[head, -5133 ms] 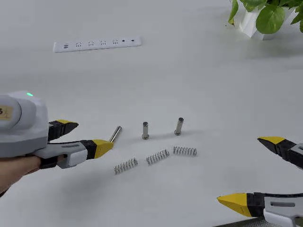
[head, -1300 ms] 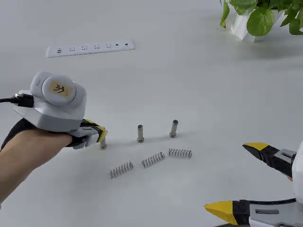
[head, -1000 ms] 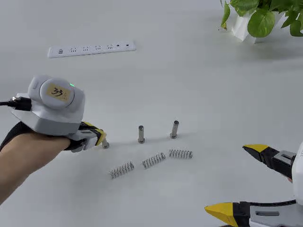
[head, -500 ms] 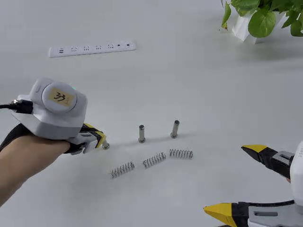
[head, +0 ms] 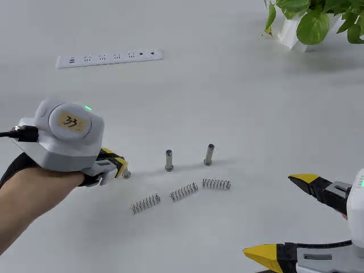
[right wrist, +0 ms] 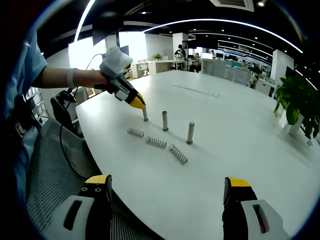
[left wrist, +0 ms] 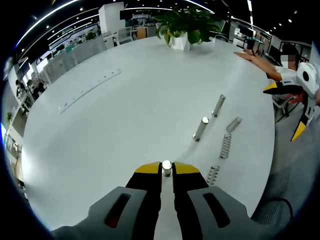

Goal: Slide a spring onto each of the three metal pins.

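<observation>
On the table point(head: 239, 102), my left gripper point(head: 120, 168) is clamped on the leftmost pin point(left wrist: 166, 168), holding it upright. My right gripper point(head: 268, 214) gapes empty at four o'clock. Next, I judge, it must fetch a spring point(head: 216, 183), lying at six o'clock of the pins.

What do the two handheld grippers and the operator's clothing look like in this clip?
Both the left gripper and right gripper have light grey housings and black jaws with yellow tips. The left one has a rounded top with a tan sticker handwritten 33, a green light and a black cable. The person wears a blue top.
</observation>
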The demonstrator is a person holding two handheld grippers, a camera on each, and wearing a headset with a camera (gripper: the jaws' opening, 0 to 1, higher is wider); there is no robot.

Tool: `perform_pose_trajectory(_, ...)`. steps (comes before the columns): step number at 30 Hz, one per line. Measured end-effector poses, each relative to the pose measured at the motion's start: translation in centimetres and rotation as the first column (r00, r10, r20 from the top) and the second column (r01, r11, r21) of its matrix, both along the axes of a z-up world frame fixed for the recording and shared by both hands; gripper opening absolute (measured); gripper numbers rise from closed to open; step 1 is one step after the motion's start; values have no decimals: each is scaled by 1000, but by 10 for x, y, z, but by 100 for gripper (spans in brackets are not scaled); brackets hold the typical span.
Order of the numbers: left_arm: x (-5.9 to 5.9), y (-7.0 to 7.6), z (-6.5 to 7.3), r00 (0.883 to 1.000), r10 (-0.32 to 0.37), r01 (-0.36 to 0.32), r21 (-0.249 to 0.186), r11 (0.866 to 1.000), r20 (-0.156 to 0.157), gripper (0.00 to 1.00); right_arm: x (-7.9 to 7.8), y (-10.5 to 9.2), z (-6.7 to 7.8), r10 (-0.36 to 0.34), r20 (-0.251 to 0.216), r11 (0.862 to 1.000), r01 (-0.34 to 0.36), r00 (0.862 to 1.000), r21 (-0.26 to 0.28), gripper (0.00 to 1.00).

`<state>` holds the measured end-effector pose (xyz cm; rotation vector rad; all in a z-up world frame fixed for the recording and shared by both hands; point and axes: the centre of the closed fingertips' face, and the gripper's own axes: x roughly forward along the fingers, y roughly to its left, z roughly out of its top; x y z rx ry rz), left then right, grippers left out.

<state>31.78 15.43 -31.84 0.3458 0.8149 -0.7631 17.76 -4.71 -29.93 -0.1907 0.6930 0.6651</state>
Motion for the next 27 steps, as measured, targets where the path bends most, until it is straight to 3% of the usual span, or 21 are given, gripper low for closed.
perform_pose_trajectory(15, -1, -2, -1, 999, -23, 23, 1, 1000, 24, 5, 0, 1, -1, 3, -2, 1000, -3, 1000, -1, 92)
perform_pose_trajectory(27, -5, 1, -7, 1000, -24, 24, 4, 1000, 13, 8, -1, 2, -1, 5, -4, 1000, -5, 1000, -1, 92)
